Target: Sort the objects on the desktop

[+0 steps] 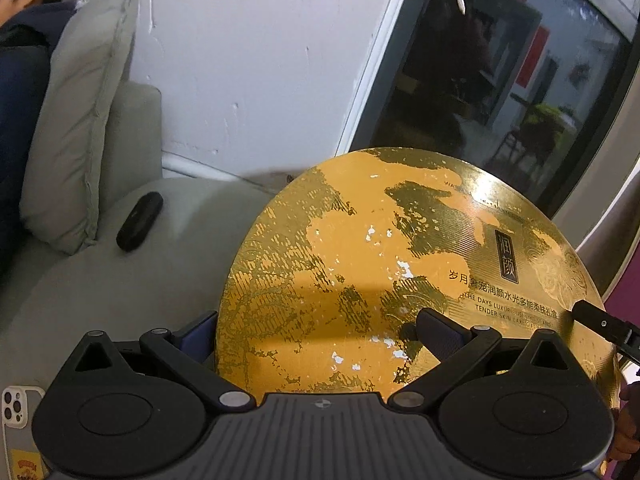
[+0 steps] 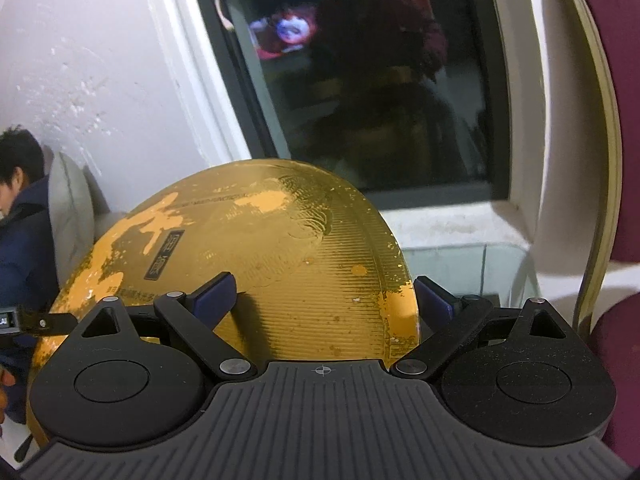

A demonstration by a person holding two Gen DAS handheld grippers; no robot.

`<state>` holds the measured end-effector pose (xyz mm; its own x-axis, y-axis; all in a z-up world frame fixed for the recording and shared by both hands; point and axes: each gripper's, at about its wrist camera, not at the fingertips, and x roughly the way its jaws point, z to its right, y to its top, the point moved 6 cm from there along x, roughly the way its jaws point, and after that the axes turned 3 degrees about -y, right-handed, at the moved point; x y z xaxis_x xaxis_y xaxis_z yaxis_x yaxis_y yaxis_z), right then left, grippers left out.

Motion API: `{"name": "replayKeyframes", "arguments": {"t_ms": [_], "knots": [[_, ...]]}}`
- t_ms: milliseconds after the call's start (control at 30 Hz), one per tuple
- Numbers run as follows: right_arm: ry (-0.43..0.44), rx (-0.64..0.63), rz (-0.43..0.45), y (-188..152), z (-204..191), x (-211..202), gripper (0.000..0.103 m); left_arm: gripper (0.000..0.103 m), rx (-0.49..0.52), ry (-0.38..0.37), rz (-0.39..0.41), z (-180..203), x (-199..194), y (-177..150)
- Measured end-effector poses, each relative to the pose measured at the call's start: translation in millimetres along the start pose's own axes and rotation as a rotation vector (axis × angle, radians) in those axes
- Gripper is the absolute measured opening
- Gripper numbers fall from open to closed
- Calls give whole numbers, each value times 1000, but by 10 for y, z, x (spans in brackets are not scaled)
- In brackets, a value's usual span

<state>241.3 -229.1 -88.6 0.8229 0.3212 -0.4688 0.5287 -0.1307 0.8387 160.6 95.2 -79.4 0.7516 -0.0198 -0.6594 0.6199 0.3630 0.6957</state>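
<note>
Round gold gift-box lid (image 1: pixel 400 272) fills centre and lower right of the left wrist view, tilted up on edge, worn orange patches and printed Chinese/English text on its face. Left gripper (image 1: pixel 320 332) straddles the lid's lower edge: left finger pad (image 1: pixel 200 334) behind the rim, right pad (image 1: pixel 438 334) on the printed face, jaws clamped on the lid. The other gripper's black finger (image 1: pixel 600 320) pokes in at right edge, touching the lid rim.

Right wrist view: same lid (image 2: pixel 280 260) in lower centre, seen from its opposite side of the rim. Right gripper (image 2: pixel 324 300) has one blue pad (image 2: pixel 216 296) on the face and the other pad (image 2: pixel 434 300) outside the rim edge, jaws closed on the lid's edge. Left gripper's finger (image 2: pixel 44 322) visible at far left.

Only left view shows: grey sofa (image 1: pixel 120 280) at lower left, cushion (image 1: pixel 80 120) upper left, small black oblong device (image 1: pixel 140 221) lying on the sofa arm, white phone case (image 1: pixel 16 420) at bottom-left corner.

Only right view shows: glass worktop (image 2: pixel 480 268) right of the lid, maroon chair (image 2: pixel 612 120) with gold frame along right edge.

Both views: dark window (image 1: pixel 500 80) upper right of left view, upper centre of right view; white wall (image 1: pixel 240 60); seated person in dark jacket (image 1: pixel 20 80) at left edge.
</note>
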Motion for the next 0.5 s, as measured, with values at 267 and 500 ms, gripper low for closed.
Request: {"name": "replayKeyframes", "arguments": {"t_ms": [267,500], "knots": [[-29,37,-36,-222,143,159,95,102,13,0,-41,-18,254,-68],[-30,51,-57,-273,157,215,95,102,19,14,-54,-30,337,-103]]}}
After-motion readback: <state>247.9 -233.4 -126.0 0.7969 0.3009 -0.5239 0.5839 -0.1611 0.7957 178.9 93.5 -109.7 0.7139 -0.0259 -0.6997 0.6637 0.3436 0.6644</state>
